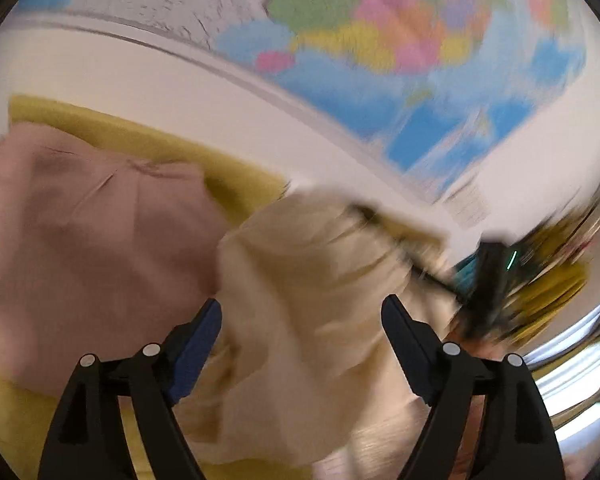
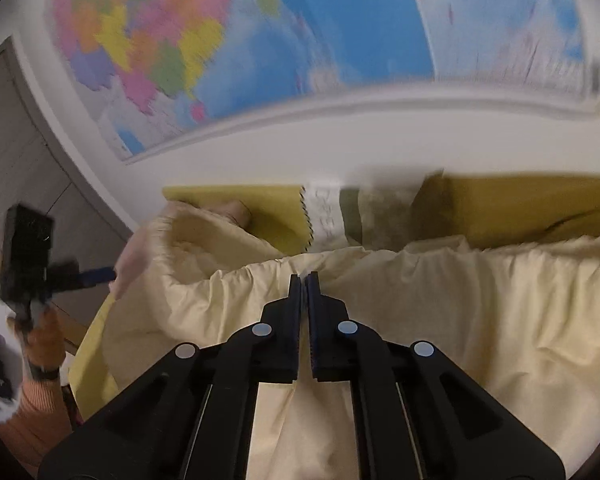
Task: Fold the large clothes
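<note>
A large cream garment [image 2: 420, 320] with a gathered edge is spread over a yellow-green surface [image 2: 236, 204]. My right gripper [image 2: 304, 277] is shut on that gathered edge near its middle. In the left wrist view the same cream garment [image 1: 300, 280] hangs crumpled and blurred. My left gripper [image 1: 303, 306] stands open above it, the cloth lying below the wide gap and neither pad pressing on it. The right gripper [image 1: 488, 276] shows as a dark blur at the right. The left gripper [image 2: 96, 274] appears at the far left of the right wrist view, beside the garment's end.
A pink garment [image 1: 80, 232] lies on the yellow-green surface [image 1: 152, 140] to the left of the cream one. An olive cloth [image 2: 380, 208] and a white label [image 2: 326, 216] sit at the back. A coloured wall map [image 2: 260, 40] hangs behind; a grey cabinet [image 2: 20, 140] stands at the left.
</note>
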The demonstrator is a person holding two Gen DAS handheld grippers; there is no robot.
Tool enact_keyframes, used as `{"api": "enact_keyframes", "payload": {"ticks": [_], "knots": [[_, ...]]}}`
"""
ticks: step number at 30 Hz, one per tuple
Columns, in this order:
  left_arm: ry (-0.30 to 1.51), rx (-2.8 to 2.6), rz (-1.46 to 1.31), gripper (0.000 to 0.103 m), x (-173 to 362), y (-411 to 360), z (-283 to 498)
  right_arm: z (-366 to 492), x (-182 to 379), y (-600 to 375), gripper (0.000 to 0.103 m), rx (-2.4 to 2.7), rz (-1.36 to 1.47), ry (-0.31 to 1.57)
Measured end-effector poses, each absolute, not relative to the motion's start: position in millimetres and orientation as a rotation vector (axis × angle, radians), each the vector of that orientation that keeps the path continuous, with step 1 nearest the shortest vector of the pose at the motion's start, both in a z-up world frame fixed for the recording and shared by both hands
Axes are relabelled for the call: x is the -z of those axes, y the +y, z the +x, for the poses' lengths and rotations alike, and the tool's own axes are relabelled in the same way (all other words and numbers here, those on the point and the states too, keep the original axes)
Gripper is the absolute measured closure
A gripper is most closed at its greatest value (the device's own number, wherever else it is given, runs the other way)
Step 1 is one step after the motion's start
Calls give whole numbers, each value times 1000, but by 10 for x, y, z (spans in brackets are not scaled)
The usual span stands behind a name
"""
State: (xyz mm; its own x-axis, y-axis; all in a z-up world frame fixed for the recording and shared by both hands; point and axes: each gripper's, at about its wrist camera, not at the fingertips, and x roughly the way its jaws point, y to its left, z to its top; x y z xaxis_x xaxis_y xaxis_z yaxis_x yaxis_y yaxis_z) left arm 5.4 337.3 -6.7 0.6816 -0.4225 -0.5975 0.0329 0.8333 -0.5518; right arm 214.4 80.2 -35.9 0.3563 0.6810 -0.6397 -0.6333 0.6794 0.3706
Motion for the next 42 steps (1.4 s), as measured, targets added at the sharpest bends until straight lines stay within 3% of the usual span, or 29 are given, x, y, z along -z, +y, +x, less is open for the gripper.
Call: {"api": "enact_keyframes", "payload": {"ticks": [5,6,7,8,9,13,14,15,17,19,20,22,26,30,32,34,35,36,39,42], "knots": [[912,184,-223,25,295,2868,206,2273,639,899,100,-811,63,921],[918,171,-190,39,327,2805,235,2271,632,907,100,-811,61,915],[925,158,-156,61,351,2748,262,2267,618,902,100,-812,60,907],[927,112,-108,72,372,2709,308,2262,596,893,100,-818,63,904],[923,98,-118,91,366,2727,316,2259,572,877,100,-817,65,896],[882,129,-371,94,378,3213,286,2284,480,718,95,-788,69,881],[895,136,-441,94,458,3330,301,2279,466,647,81,-780,75,887],[912,141,-483,91,531,3394,317,2249,441,552,58,-789,86,884],[921,112,-463,78,594,3418,307,2108,357,287,49,-811,79,850],[885,52,-387,51,486,3367,233,1947,269,-13,42,-793,52,797],[865,33,-374,44,426,3360,219,1841,220,-261,36,-757,54,765],[818,32,-355,20,256,3315,166,1662,161,-702,33,-673,64,718],[783,48,-213,12,89,2992,252,1374,260,-1380,16,-474,60,698],[853,50,-124,11,313,2762,537,1228,685,-1740,16,-435,132,818],[893,-9,-88,19,438,2691,679,1209,912,-1812,15,-450,170,880],[910,-57,-97,37,549,2708,763,1179,1017,-1877,29,-476,218,885],[912,-60,-140,41,577,2771,800,1162,1019,-1922,70,-465,218,874],[912,-60,-173,48,581,2807,813,1167,1001,-1957,94,-482,228,870],[914,-57,-240,61,545,2949,817,1140,779,-2073,97,-481,217,820],[921,-60,-251,61,554,2971,835,1106,349,-2119,97,-450,192,691]]}}
